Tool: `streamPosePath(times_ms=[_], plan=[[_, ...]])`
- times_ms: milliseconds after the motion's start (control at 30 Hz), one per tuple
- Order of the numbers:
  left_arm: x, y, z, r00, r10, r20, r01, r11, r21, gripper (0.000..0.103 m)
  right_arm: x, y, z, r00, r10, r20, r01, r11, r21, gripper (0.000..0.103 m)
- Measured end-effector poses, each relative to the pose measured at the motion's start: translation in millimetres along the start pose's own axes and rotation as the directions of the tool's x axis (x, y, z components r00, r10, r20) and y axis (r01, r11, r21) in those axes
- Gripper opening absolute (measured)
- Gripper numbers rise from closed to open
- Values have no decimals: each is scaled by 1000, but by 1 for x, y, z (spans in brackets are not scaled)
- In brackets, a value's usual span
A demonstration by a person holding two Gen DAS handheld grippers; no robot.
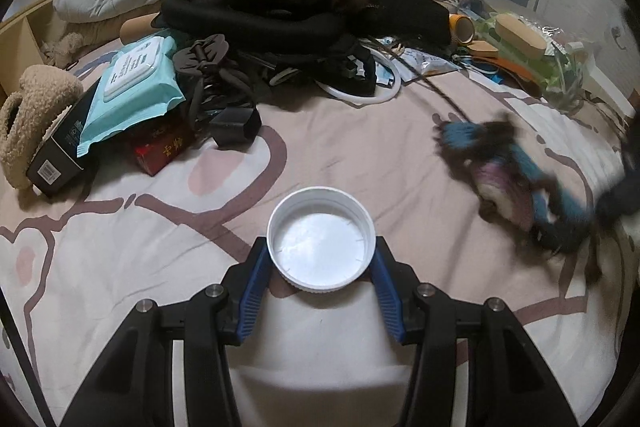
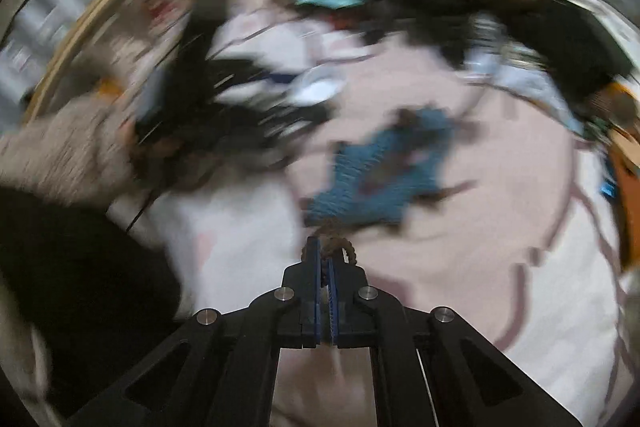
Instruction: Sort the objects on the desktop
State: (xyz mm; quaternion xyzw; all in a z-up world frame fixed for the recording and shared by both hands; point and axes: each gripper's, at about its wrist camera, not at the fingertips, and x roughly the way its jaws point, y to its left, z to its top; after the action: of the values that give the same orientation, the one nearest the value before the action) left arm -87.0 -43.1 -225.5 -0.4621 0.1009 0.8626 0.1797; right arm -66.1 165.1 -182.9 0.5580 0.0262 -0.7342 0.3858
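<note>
Left wrist view: left gripper (image 1: 322,263) fingers clamp a white lid (image 1: 321,241) above the bed (image 1: 120,267), while the right gripper (image 2: 329,259), pinched shut on a blue feather toy (image 2: 376,171), risks flinging it loose.

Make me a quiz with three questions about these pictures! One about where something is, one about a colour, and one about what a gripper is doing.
1. Where is the white lid?
A. Between the left gripper's fingers
B. On the wipes pack
C. Inside the clear bin

2. What colour is the wet wipes pack?
A. Orange
B. Light blue
C. Purple

3. What is the right gripper doing?
A. Wide open and empty
B. Shut on a brown cord of the blue knitted toy
C. Holding the lid

Answers: 1 A, the blue pads of the left gripper sit on both sides of the lid. 2 B, its wrapper is light blue with a white flap. 3 B, the jaws meet around the cord.
</note>
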Motion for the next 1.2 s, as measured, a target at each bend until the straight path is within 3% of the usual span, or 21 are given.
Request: streamPosePath(times_ms=[67, 200, 533, 600, 633, 667, 800, 933, 967, 1033, 1100, 1167, 1200], plan=[[1, 0, 0, 1000, 5, -1, -5, 1000, 0, 53, -9, -17, 7, 998, -14, 54, 10, 996, 84, 5], [5, 3, -3, 999, 41, 3, -41, 999, -12, 75, -18, -31, 23, 993, -40, 108, 23, 987, 156, 5], [2, 7, -2, 999, 19, 33, -18, 999, -42, 80, 2, -36, 42, 993, -52, 106, 30, 979, 200, 6], [1, 3, 1, 999, 6, 39, -5, 999, -33, 80, -2, -36, 45, 992, -45, 119, 21, 979, 201, 45], [1, 1, 2, 999, 0, 41, 1, 1000, -25, 80, -3, -36, 47, 992, -43, 121, 18, 978, 208, 91], [2, -2, 3, 999, -2, 42, 3, 1000, -20, 80, -6, -36, 48, 989, -52, 138, 21, 976, 218, 99], [7, -6, 5, 999, -5, 31, 5, 1000, -10, 80, -3, -35, 53, 989, -64, 137, 34, 976, 217, 99], [8, -2, 6, 1000, -11, 28, 12, 999, -40, 80, 23, -35, 59, 995, -83, 55, 70, 977, 201, 96], [8, -1, 6, 1000, -10, 26, 12, 999, -47, 80, 30, -34, 60, 996, -79, 34, 71, 979, 189, 84], [9, -1, 6, 1000, -10, 23, 11, 998, -54, 80, 44, -32, 60, 996, -94, -8, 94, 982, 164, 70], [10, 0, 5, 1000, -11, 21, 12, 998, -57, 80, 58, -31, 58, 992, -114, -51, 120, 983, 136, 51], [9, 0, 5, 1000, -9, 21, 10, 998, -55, 80, 61, -30, 53, 991, -126, -51, 131, 985, 112, 29], [10, 0, 5, 1000, -10, 20, 11, 998, -55, 80, 57, -28, 52, 992, -120, -41, 123, 988, 94, 22]])
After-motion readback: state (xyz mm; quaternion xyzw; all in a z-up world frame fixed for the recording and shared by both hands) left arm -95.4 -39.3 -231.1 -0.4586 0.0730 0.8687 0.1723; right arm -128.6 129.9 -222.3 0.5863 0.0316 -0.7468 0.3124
